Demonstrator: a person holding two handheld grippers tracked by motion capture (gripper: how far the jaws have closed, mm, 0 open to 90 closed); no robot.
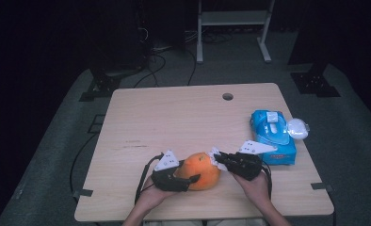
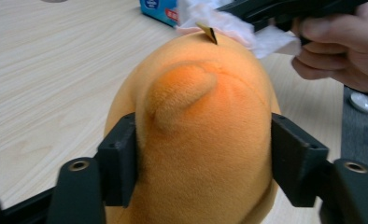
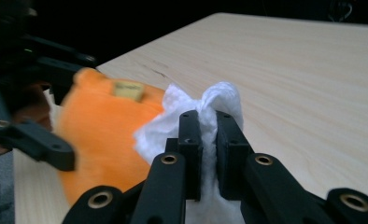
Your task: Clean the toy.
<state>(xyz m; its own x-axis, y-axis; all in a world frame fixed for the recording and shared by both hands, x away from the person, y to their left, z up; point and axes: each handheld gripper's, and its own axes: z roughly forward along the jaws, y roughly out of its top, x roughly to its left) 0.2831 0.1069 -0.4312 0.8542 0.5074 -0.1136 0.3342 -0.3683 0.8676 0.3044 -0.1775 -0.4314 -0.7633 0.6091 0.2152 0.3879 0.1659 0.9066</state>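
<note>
Left tool [image 1: 187, 178] clamped on orange plush toy [image 1: 202, 170], near front edge of surface [image 1: 174, 117]. Right tool [image 1: 217, 159] pinched shut on white wet wipe [image 3: 210, 105], pressed at toy's top w/ tag. Wiping underway, most of toy prob. left. Toy's long axis approx. left-right across surface.

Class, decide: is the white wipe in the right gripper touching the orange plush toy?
Touching. The left gripper view shows the white wipe pressed onto the orange plush toy at its top.
</note>
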